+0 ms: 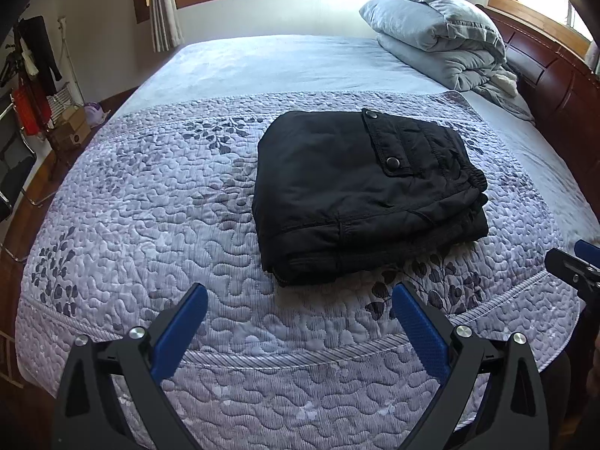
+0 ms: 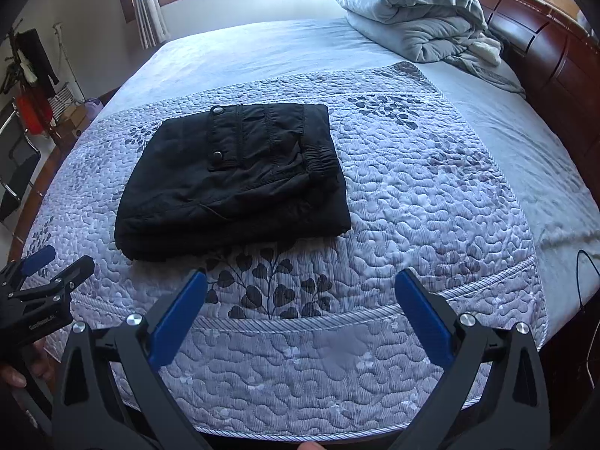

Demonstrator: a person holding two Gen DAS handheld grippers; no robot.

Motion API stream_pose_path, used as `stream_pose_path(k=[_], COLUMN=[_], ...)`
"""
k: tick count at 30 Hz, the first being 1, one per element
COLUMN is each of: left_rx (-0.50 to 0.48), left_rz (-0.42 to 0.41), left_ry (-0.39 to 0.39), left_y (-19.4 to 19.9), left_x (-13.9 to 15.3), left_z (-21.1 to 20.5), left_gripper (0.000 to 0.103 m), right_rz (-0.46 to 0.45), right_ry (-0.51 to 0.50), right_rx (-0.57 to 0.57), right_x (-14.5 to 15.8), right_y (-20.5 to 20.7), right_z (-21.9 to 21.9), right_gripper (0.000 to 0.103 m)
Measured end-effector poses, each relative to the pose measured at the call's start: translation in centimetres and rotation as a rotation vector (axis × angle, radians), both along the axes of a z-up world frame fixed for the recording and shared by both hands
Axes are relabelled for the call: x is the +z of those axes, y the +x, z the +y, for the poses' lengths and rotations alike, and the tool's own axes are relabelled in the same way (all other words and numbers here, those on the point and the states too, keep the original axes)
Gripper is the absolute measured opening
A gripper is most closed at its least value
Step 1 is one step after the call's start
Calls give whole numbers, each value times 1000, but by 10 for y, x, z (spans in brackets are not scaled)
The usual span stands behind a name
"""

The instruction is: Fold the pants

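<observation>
Both our grippers hang empty over the near edge of the bed, with the pants folded into a compact black bundle ahead of us.

Nearest, at the bottom of the left wrist view, our left gripper [image 1: 300, 296] has its blue fingers spread wide with nothing between them; likewise our right gripper [image 2: 300, 281] at the bottom of its own view. Past both, the pants [image 1: 360, 191] lie on the quilted bedspread [image 1: 157, 225], in the middle of the frame and just right of centre for the left gripper, up and left of centre for the right. We judge the bundle's longer side runs across the frame, and the left gripper looks slightly nearer. We judge the fold essentially done. Farthest, upper right, a folded grey duvet [image 1: 435, 33] sits by the wooden headboard [image 1: 555, 75].
</observation>
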State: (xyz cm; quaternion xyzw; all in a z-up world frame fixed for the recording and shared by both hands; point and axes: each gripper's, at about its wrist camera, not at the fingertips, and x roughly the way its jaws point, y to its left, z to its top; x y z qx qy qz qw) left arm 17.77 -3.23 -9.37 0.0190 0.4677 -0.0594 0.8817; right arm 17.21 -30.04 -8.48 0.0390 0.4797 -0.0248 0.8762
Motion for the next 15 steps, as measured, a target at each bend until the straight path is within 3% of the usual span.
stream_pose_path(k=[15], left_rx=[-13], left_rz=[4], left_ry=[9], left_y=[1], left_x=[4], left_z=[-5], left_gripper=[99], right_rz=[13], right_ry=[2], right_rx=[-15], right_x=[-6], right_y=[1], right_z=[-3], right_gripper=[100])
